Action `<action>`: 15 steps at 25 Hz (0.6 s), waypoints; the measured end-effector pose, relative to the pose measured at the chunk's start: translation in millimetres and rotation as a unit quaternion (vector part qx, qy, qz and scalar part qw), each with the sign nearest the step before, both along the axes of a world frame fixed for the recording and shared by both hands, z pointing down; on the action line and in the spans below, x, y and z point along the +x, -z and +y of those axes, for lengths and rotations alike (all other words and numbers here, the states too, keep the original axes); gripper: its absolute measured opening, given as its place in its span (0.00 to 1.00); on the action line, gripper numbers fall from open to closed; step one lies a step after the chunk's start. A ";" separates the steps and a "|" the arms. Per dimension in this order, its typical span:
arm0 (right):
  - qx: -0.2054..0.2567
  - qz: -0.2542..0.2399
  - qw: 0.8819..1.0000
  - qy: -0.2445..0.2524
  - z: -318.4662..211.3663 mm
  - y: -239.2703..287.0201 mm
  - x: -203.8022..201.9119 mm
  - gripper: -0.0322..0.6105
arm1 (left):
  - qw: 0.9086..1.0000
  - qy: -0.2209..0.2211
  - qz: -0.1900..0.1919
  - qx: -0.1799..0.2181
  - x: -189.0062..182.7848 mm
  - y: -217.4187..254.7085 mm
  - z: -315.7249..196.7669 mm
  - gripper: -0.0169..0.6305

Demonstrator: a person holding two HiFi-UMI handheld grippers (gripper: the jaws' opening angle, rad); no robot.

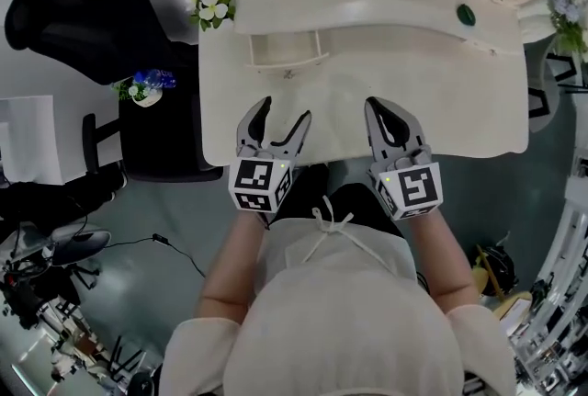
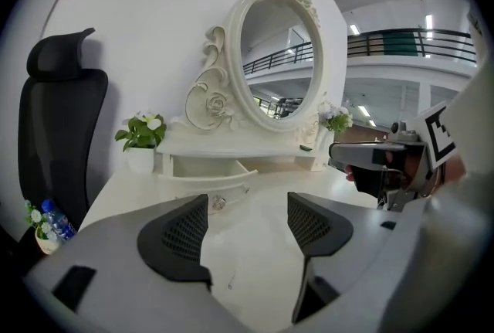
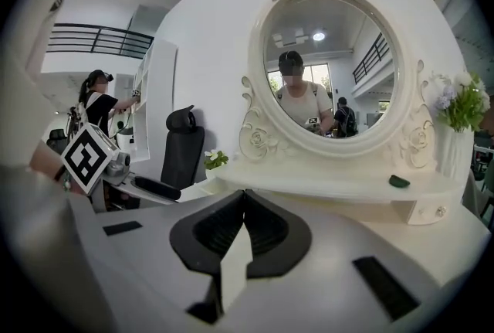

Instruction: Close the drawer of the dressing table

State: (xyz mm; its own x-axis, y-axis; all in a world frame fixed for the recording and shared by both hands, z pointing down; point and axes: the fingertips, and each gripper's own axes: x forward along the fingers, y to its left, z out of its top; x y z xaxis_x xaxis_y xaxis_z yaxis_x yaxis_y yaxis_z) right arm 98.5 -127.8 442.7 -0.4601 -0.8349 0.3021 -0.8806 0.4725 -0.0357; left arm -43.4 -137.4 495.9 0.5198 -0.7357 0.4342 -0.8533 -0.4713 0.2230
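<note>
"Drawer (image 1: 285, 48): where is it, and is it shut?"

"It is pulled out from the low shelf at the back left of the surface (image 1: 459, 109), under the mirror (image 2: 274, 53) and beside a small plant (image 1: 211, 4). Its front and knob (image 2: 218, 202) face me, and I can see into the open box behind the front."

"So which step are you at?"

"The approach, I judge. Nothing touches the drawer yet. Both my tools hover over the near part of the surface, well short of it."

"How are the tools set?"

"My left tool (image 1: 285, 109) is spread wide with nothing between its pads, only bare surface beyond. It points roughly towards the drawer, which sits a little to the left of its line. My right tool (image 1: 381, 109) is pressed together on nothing and points at the middle of the shelf."

"What does the next move call for?"

"I think the left tool should go forward until a pad or tip meets the drawer front near the knob, then push straight back. The push needs to be square, so the drawer does not skew and jam."
</note>
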 end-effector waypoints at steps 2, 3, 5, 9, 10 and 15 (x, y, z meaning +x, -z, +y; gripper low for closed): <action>-0.003 -0.002 1.000 0.006 -9.2 -4.6 -1.2 0.06 | 1.000 0.010 -0.006 -0.005 0.3 -9.1 -8.9 0.55; -0.004 -0.003 1.000 0.009 -13.2 -7.1 -1.8 0.06 | 1.000 0.016 -0.011 -0.008 -0.2 -13.6 -12.6 0.55; -0.006 -0.003 1.000 0.016 -20.2 -11.9 -1.3 0.06 | 0.999 0.028 -0.018 -0.015 0.1 -22.5 -18.7 0.55; -0.010 -0.002 0.999 0.032 -35.1 -16.6 -2.1 0.06 | 0.998 0.052 -0.024 -0.038 1.9 -40.9 -29.8 0.51; -0.011 -0.003 0.999 0.037 -39.6 -17.0 -3.1 0.06 | 0.997 0.060 -0.022 -0.044 1.8 -44.8 -33.1 0.49; -0.019 -0.009 0.998 0.060 -58.8 -23.6 -2.7 0.06 | 0.993 0.096 -0.028 -0.059 1.7 -61.8 -48.9 0.44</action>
